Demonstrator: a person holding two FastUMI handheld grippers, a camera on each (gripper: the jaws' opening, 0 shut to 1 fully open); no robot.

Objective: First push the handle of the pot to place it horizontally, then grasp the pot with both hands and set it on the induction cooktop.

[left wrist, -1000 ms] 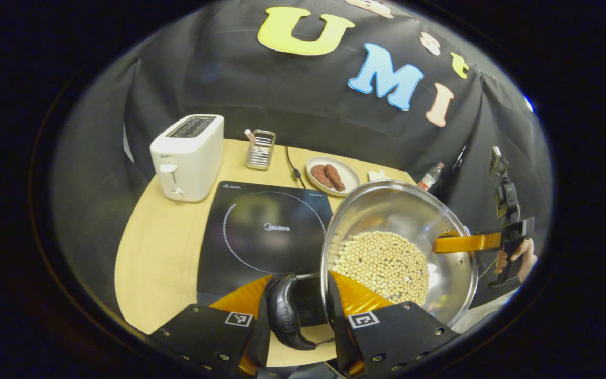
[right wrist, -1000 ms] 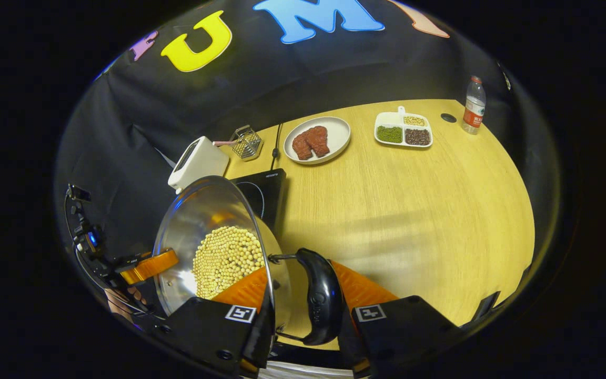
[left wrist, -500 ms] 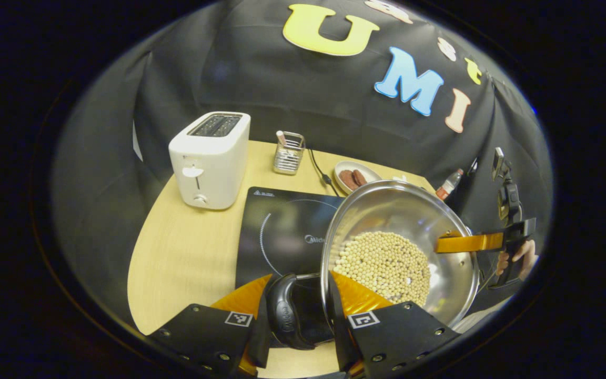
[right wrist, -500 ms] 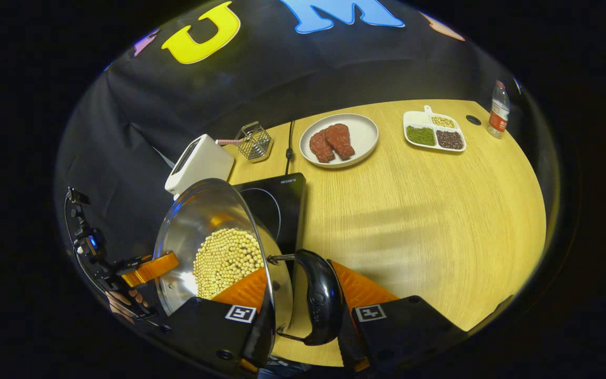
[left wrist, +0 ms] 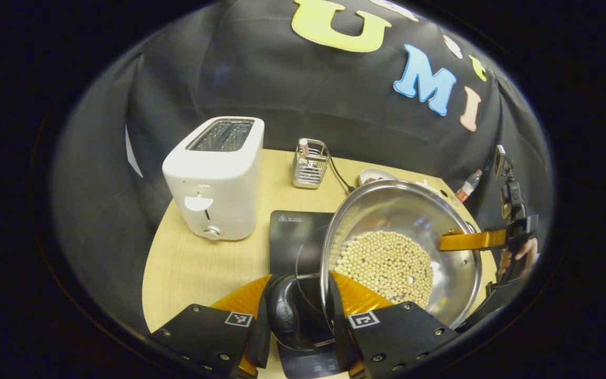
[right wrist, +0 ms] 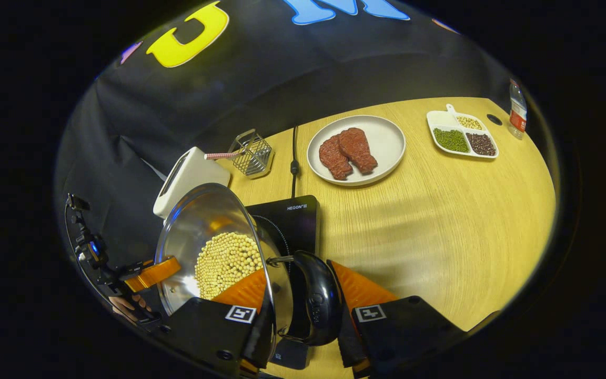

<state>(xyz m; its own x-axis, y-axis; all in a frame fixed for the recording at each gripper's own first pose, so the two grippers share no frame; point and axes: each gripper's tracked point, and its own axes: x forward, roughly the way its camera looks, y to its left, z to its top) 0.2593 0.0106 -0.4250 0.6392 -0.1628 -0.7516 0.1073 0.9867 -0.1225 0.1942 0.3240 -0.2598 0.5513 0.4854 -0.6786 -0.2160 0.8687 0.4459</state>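
Note:
A steel pot [left wrist: 387,210] holding pale round beans [left wrist: 387,260] hangs between my two grippers, partly over the black induction cooktop [left wrist: 295,237]. My left gripper [left wrist: 298,295] is shut on the pot's black side handle [left wrist: 283,316]. In the right gripper view, my right gripper [right wrist: 303,295] is shut on the opposite black handle [right wrist: 317,308], with the pot [right wrist: 198,221] to its left and the cooktop [right wrist: 295,221] just beyond. Whether the pot's base touches the cooktop is hidden. Across the pot, each view shows the other gripper [left wrist: 471,240] [right wrist: 150,271] and a hand [left wrist: 518,255].
A white toaster [left wrist: 216,179] stands left of the cooktop, with a wire rack [left wrist: 309,166] behind it. On the wooden table [right wrist: 440,221] lie a plate with two meat pieces [right wrist: 355,145], a divided tray of beans [right wrist: 461,138] and a bottle [right wrist: 517,108].
Both grippers have carried the pot forward and towards the toaster. The cooktop, earlier ahead and to the side, now lies under the pot's handles. Both stay shut on the handles.

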